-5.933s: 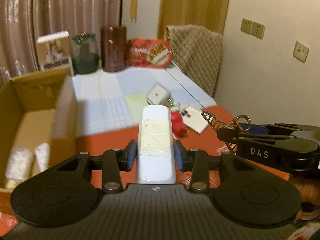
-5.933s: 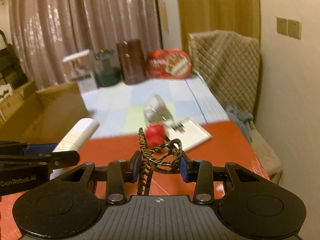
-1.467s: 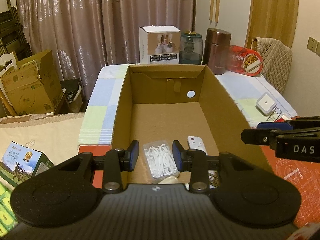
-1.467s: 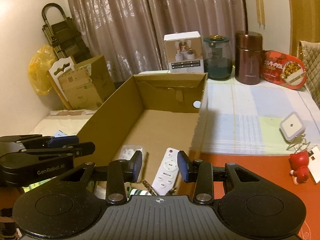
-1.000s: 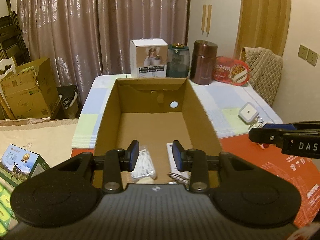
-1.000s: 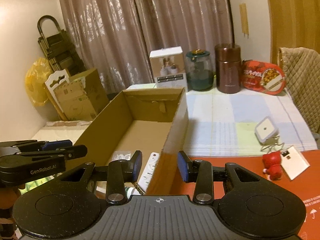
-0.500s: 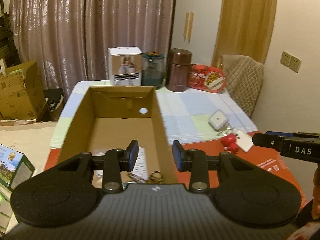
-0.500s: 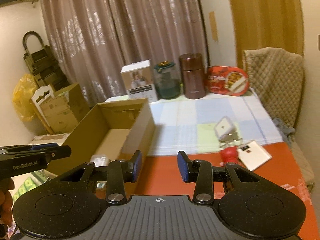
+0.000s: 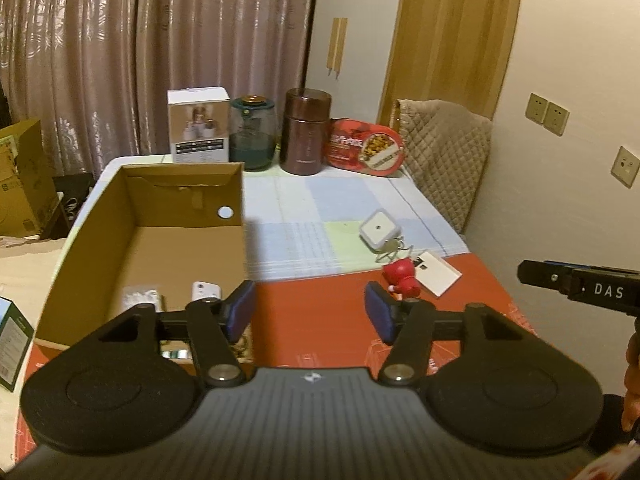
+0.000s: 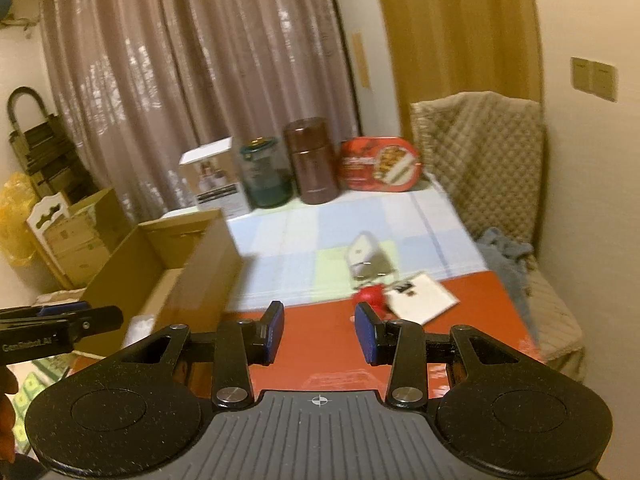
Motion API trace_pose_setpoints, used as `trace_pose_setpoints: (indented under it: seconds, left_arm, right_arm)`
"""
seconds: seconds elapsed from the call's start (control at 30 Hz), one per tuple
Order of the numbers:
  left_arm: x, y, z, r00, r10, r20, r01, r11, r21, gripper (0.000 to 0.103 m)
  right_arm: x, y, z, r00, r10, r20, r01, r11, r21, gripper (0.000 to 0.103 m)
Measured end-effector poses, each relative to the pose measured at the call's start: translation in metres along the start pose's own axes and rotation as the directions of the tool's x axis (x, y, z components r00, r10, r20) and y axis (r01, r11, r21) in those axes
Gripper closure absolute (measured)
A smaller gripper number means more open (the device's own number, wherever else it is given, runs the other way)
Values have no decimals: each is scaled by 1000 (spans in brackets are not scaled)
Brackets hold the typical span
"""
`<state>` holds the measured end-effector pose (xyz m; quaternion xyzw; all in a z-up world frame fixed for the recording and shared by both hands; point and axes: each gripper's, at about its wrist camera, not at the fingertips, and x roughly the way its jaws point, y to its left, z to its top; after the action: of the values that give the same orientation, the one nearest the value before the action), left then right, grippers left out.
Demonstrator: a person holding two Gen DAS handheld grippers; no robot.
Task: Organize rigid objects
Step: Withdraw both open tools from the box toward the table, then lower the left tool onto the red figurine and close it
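Left gripper [image 9: 310,310]: my jaws are opening over the red mat [image 9: 320,320], nothing between them

Right gripper [image 10: 319,332]: my two pads stand a little apart with only red mat showing in the gap; I hold nothing. From the left wrist view only its tip pokes in at the right edge [image 9: 576,286], the rest cut off

Cardboard box [image 9: 100,216]: open, on the left of the table; its near end is hidden behind my left finger [image 9: 236,308]

Inside the box: white remote [image 9: 206,290] and a small clear packet [image 9: 138,296] lie on the floor, each partly covered by my gripper's frame; something metallic shows under my left finger, too hidden to name

Red figurine [image 9: 402,278]: on the mat, just past my right pad, its lower part hidden; blurred in the right wrist view [image 10: 370,296]

White card [image 9: 438,278]: touching the figurine's side, flat on the mat

White square device [image 9: 378,232]: on the checked cloth [image 9: 320,220], keys or a ring beside it, too small to make out

Back of table: white carton [image 9: 199,124], green jar [image 9: 253,138], brown canister [image 9: 306,134], red tin [image 9: 366,148], in a row

Right wrist view: smeared throughout, labels unreadable
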<state>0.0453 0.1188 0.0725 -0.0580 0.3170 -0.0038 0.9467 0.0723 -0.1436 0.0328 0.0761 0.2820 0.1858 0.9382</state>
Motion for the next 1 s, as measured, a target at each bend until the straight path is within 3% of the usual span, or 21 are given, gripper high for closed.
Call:
trace_pose_setpoints:
  seconds: [0.17,0.27,0.3,0.6,1.0]
  left_arm:
    - [5,-16,-3,1000,-24,-3,24,1000,15,30]
    - [9,-24,-4,1000,-31,-6,31,999,16,25]
    - [12,-27,-5,999,-34,-10,34,999,18,23]
    - [50,-48,-5,998,-37,-48,38,999,15,19]
    - [156,-80,-12,990,-35,-138,38,999,18,14]
  right_arm:
    - [-12,-28,-6,998,-67,-3,67,997,25,65]
    - [-15,-44,-7,995,-105,-3,105,994,42,38]
    - [-17,-49,-8,994,-112,2,112,993,46,33]
    - [8,-81,-1,991,-127,-29,128,992,6,26]
    - [103,-128,0,988,-106,-113,96,992,-86,17]
